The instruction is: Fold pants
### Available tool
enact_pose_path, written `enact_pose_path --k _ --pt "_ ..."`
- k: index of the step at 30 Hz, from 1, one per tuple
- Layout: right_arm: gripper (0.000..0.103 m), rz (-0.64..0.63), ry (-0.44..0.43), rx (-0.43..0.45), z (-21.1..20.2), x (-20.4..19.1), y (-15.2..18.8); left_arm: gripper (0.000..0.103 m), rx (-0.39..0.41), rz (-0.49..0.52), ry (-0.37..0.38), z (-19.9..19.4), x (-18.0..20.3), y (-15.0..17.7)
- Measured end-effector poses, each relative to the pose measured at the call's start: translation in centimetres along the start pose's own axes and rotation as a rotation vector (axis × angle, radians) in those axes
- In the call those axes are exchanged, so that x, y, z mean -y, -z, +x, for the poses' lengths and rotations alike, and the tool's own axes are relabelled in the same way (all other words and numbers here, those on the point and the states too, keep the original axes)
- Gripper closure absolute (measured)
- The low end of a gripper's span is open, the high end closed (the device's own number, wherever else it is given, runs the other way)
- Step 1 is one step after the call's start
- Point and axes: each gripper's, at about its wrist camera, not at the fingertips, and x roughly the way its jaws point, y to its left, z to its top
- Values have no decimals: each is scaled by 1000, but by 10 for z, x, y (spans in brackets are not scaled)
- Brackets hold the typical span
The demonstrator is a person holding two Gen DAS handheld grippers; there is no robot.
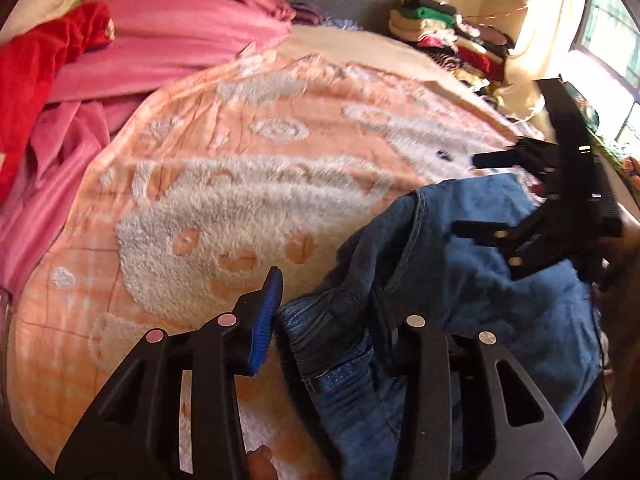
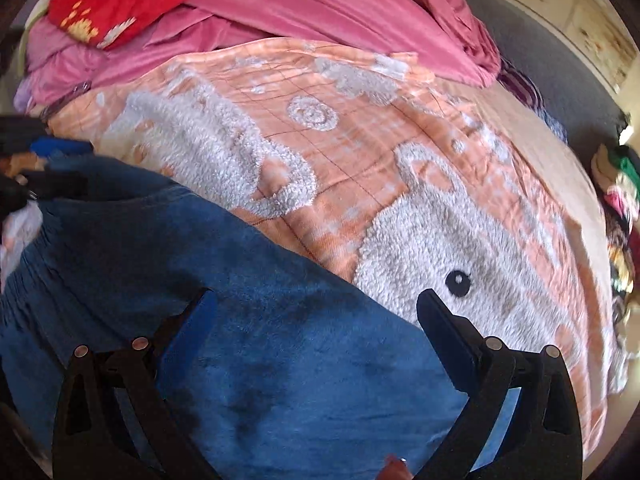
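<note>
Closest in, the left tool (image 1: 320, 320) has a bunched fold of the blue jeans (image 1: 460, 280) between its fingers. The blue ribbed pad (image 1: 266, 320) on one side sits just beside the denim, and the other pad is buried in cloth, so I cannot tell whether the pinch is firm. The right tool (image 2: 316, 320) hangs over the jeans (image 2: 260, 320) with its fingers spread wide and nothing pressed between them. The jeans lie crumpled at the near edge of the bed, on a peach blanket (image 1: 240, 160) with fluffy white animal shapes. Beyond it lie a rumpled pink cover (image 1: 180, 40) and a red cloth (image 1: 44, 72). Farthest off, a pile of folded clothes (image 1: 448, 36) stands by a bright window (image 1: 608, 24).
</note>
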Motion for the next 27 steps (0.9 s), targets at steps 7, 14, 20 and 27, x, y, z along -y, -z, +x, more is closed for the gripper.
enact_pose_path --k 7,14,20,27 --pt "24 -165 -45 36 -6 -16 -10 71 39 83 0 -23 26 1" --pt "83 -177 -119 69 -21 -41 4 71 28 81 -61 -19 23 10" --pt "84 -46 -119 193 -75 -48 33 71 46 79 -82 -29 23 23" --pt "84 68 -143 256 -130 -77 80 71 93 88 -42 -59 43 47"
